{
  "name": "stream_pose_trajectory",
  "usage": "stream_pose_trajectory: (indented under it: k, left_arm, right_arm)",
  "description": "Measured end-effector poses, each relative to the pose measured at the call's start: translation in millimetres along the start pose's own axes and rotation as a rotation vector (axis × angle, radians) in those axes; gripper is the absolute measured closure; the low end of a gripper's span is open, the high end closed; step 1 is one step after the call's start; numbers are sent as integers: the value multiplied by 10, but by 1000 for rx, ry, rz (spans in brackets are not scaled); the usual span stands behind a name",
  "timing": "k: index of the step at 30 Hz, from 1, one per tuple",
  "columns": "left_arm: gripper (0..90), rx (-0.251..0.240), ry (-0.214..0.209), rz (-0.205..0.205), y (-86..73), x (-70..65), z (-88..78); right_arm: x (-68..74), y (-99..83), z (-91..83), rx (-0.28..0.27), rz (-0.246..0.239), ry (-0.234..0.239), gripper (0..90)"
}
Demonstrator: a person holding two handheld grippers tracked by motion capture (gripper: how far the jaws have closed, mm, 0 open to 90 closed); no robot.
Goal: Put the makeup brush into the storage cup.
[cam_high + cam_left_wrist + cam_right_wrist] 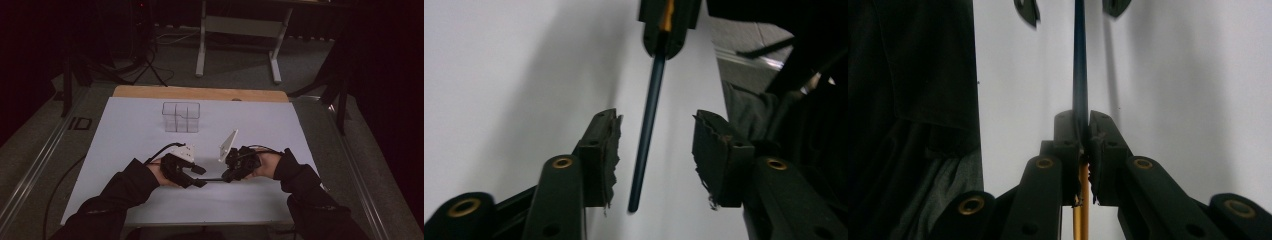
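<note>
A thin dark-blue pen (212, 179) with an orange rear part lies level between the two grippers near the front of the white table. My right gripper (226, 176) is shut on it; in the right gripper view the pads (1068, 135) pinch the shaft (1080, 60) where blue meets orange. My left gripper (200, 176) faces it from the left. In the left gripper view the pen's free end (649, 115) hangs between the two pads (604, 145) with a gap on each side, so the left gripper (656, 122) is open around it.
A clear plastic box with compartments (181, 117) stands at the back middle of the white sheet (130, 130). A wooden table edge (200, 93) runs behind it. Beyond are a white desk frame (240, 30) and a tripod on the floor.
</note>
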State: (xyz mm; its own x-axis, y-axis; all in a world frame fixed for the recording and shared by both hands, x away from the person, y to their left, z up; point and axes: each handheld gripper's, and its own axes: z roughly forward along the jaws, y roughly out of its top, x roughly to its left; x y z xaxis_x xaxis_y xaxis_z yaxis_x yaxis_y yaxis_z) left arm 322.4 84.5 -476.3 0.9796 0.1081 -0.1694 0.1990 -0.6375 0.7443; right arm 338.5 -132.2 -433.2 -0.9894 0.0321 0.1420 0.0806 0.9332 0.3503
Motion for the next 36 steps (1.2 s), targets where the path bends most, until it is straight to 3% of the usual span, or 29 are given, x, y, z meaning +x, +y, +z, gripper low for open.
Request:
stream_pose_trajectory:
  k: [4,19,27,29,30,36]
  left_arm:
    - [561,58,0,39,41,-11,102]
    - [834,126,-10,111,148,9,261]
    - [844,108,-7,130,128,31,227]
    - [845,101,2,138,114,37,211]
    - [845,93,-3,144,105,36,202]
    - [846,70,10,95,63,42,151]
  right_arm:
    - [11,14,-10,1,7,-3,833]
    - [22,58,-21,1,-14,7,833]
    - [-1,53,-23,-15,-1,0,821]
    - [6,56,-45,-14,-8,-21,797]
    - [4,51,-76,-33,-4,-30,743]
    - [-2,21,-158,-82,14,-70,708]
